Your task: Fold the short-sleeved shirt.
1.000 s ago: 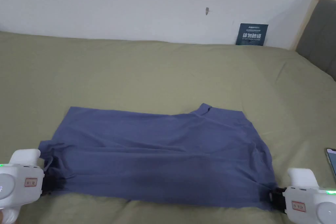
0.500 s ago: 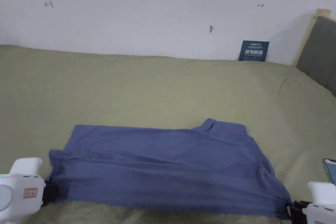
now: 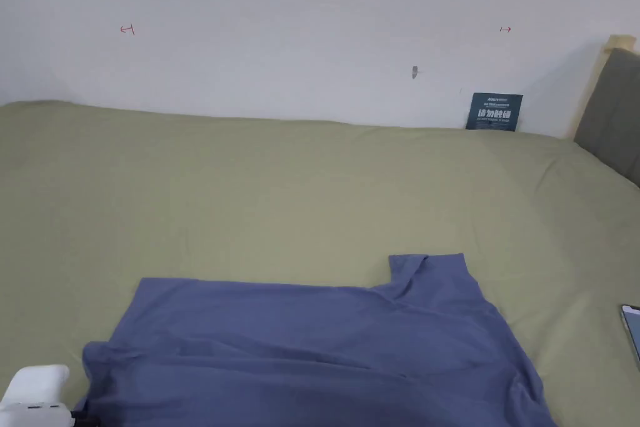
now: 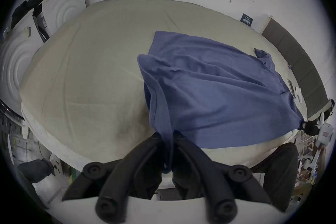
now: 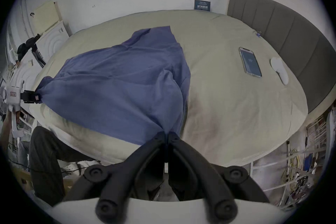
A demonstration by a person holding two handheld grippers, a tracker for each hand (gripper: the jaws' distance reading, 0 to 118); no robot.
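A blue short-sleeved shirt (image 3: 312, 347) lies spread on the olive bed, its collar at the far right. Its near edge is lifted and stretched between both grippers at the bed's front edge. In the left gripper view my left gripper (image 4: 167, 138) is shut on the shirt's (image 4: 218, 93) near left corner. The right gripper (image 4: 307, 127) shows far off at the opposite corner. In the right gripper view my right gripper (image 5: 166, 134) is shut on the shirt's (image 5: 118, 82) near right corner. The left gripper (image 5: 34, 98) pinches the far end there. Its white housing (image 3: 34, 394) peeks in at the head view's bottom left.
A phone (image 5: 250, 61) and a small white object (image 5: 279, 68) lie on the bed (image 3: 250, 197) right of the shirt. A grey headboard (image 5: 291, 28) stands at the right. A dark sign (image 3: 494, 111) leans on the wall. A person's dark trouser leg (image 5: 45, 155) is by the bed's front.
The head camera has tilted up. Both grippers have drawn the shirt's near edge back toward the person, sliding the shirt a little nearer. The right gripper has left the head view.
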